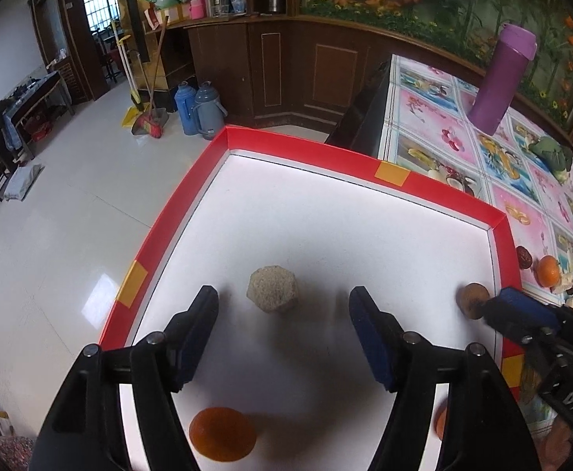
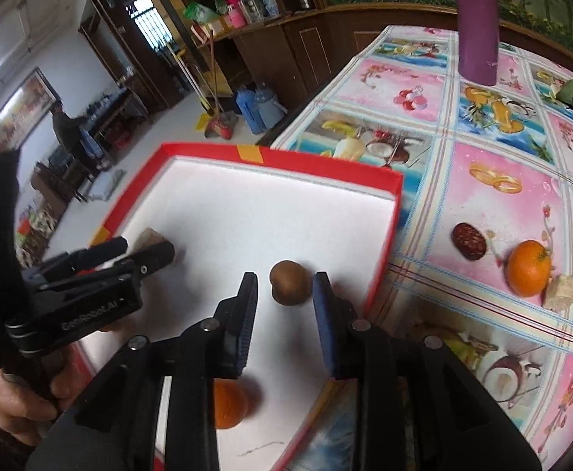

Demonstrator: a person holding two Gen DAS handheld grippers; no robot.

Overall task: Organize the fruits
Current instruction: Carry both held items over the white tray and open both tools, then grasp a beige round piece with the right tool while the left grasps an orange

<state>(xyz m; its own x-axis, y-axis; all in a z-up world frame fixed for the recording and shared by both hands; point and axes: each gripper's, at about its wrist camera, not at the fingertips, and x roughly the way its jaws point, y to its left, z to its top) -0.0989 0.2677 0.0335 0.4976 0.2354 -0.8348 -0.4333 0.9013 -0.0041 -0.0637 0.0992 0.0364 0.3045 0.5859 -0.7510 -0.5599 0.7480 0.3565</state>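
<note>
While both grippers hang over the red-rimmed box (image 1: 435, 192), neither holds anything. Left gripper (image 1: 282, 302) has its jaws spread wide, nothing between the pads, with the pale rough lump (image 1: 272, 288) lying on the white floor of the box just past the fingertips, centre of the left view. Right gripper (image 2: 285, 286) is also parted, jaws either side of the small brown fruit (image 2: 289, 282), which sits in the gap but looks apart from both pads, centre of the right view.

An orange (image 1: 222, 439) lies in the box at the lower left of the left view, partly hidden behind a finger in the right view. Out on the flowered tablecloth (image 2: 494, 165), right side of the right view: a second orange (image 2: 529, 273), a dark red date-like fruit (image 2: 469, 240) up-left of it, and pale chunks (image 2: 569, 294) touching or just beside the orange, hard to tell which.

Handling, as a guess:
- brown fruit: small, light, roundish, likely thin brittle shell; will roll on the smooth box floor, so close across its widest part, gently.
- oranges: firm, slightly springy peel, decent friction; grip across the middle, not the top.
- date-like fruit: soft, wrinkled, maybe sticky; pinch across the short side.
- pale lump: faceted, rough, probably crumbly; take flat faces.

A purple flask (image 2: 476, 23) stands upright at top right.
</note>
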